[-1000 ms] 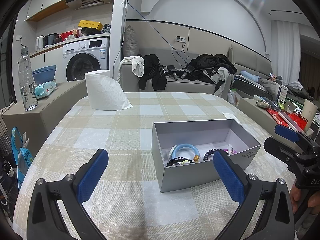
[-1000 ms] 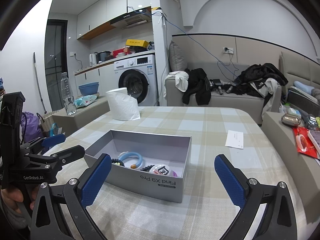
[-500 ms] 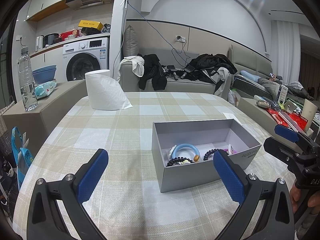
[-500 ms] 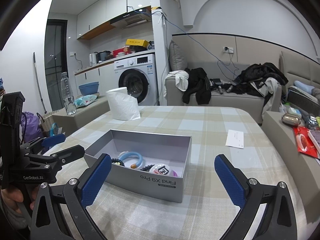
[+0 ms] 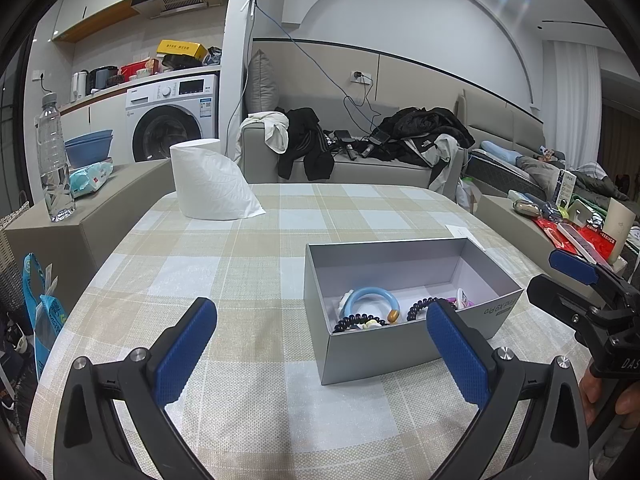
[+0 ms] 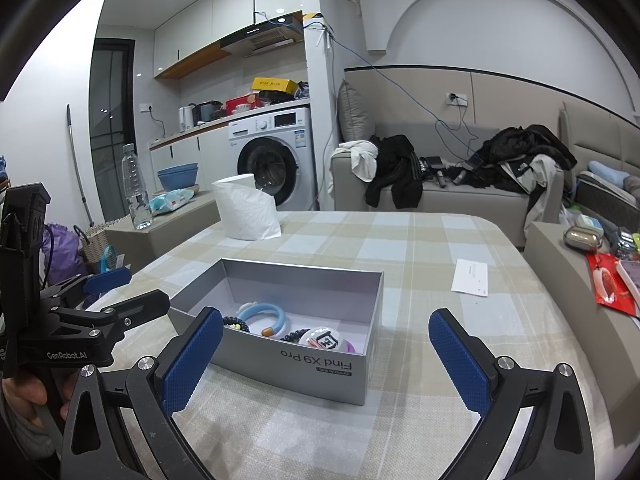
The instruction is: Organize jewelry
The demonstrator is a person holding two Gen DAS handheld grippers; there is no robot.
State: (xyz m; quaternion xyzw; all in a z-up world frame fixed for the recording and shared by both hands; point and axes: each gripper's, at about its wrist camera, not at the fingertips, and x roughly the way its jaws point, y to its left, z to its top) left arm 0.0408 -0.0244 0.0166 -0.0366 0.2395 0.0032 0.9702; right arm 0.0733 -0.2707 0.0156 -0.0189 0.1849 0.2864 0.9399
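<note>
Both grippers, left (image 5: 320, 342) & right (image 6: 326, 344), gape wide w/ nothing held, near the jewelry box (image 6: 362, 364).

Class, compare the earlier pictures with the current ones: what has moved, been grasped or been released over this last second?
Nothing visibly changed. Both grippers, left and right, hold their places with jaws open and empty, the grey box sits where it was on the checked tablecloth, and the blue bangle and dark bead bracelets lie inside as before.
</note>
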